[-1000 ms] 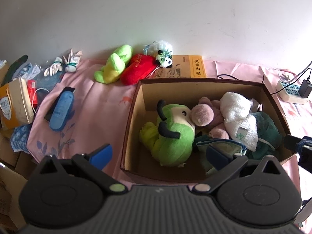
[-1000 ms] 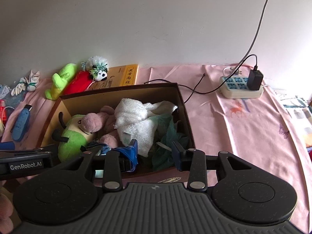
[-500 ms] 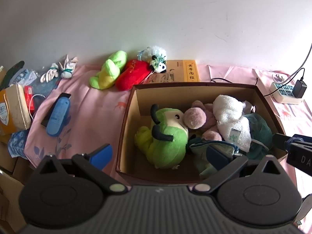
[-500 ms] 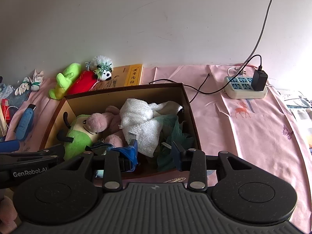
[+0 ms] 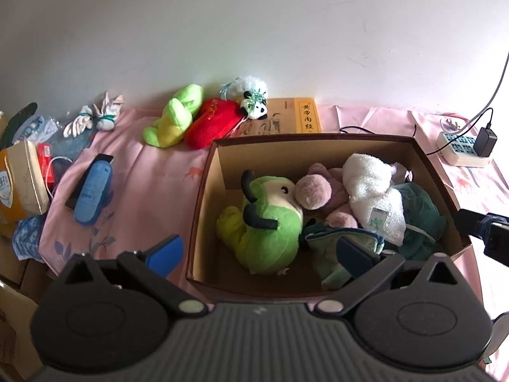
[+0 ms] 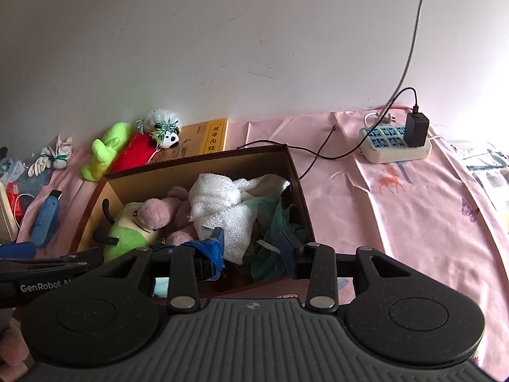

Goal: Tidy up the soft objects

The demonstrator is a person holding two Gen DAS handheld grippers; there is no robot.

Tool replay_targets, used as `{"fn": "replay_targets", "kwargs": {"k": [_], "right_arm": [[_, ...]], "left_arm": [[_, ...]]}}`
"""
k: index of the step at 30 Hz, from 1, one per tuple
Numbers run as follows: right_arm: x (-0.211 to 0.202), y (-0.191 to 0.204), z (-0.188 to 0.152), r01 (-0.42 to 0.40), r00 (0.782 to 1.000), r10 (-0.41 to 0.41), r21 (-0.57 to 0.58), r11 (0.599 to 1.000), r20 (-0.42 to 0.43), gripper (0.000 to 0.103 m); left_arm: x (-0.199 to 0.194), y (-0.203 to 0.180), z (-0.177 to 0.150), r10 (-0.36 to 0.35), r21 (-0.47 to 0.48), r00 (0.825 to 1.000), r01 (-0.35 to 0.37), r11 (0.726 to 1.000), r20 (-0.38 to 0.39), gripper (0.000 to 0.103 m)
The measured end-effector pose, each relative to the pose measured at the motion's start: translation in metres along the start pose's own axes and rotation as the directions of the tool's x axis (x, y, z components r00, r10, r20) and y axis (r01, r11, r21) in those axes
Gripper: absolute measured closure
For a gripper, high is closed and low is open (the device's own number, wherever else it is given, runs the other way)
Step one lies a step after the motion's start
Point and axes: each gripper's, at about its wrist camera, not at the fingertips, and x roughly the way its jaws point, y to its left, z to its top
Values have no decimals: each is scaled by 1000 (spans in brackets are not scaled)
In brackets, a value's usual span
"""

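Observation:
A brown cardboard box [image 5: 203,210] [image 6: 296,175] on the pink cloth holds a green plush [image 5: 267,232] [image 6: 127,235], a pink plush [image 5: 313,187] [image 6: 156,213], a white towel [image 5: 372,191] [image 6: 222,203] and a dark green cloth [image 5: 420,210] [image 6: 273,226]. A green-yellow plush [image 5: 173,117] [image 6: 105,149], a red plush [image 5: 213,122] [image 6: 133,152] and a small panda [image 5: 251,98] [image 6: 163,127] lie by the wall, outside the box. My left gripper [image 5: 257,251] is open and empty above the box's near left edge. My right gripper [image 6: 251,246] is open and empty above the box's near edge.
A yellow book [image 5: 286,121] lies behind the box. A power strip with a charger [image 6: 396,141] and cables sit at right. A blue case [image 5: 94,187], white gloves [image 5: 95,119], and cartons [image 5: 19,181] crowd the left side.
Both grippers have pulled back and up a little, so the box and the toys sit lower and smaller in view. Nothing was picked up or released.

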Motion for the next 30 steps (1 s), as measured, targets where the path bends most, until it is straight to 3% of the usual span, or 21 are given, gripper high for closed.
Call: {"fn": "replay_targets", "kwargs": {"k": [24, 30], "right_arm": [[1, -3, -3, -4, 1000, 4, -20, 1000, 4, 81], [3, -3, -4, -21, 1000, 21, -16, 1000, -21, 81]], "left_arm": [[7, -2, -1, 15, 13, 1000, -15, 1000, -17, 1], [13, -3, -2, 17, 19, 998, -16, 1000, -63, 1]]}}
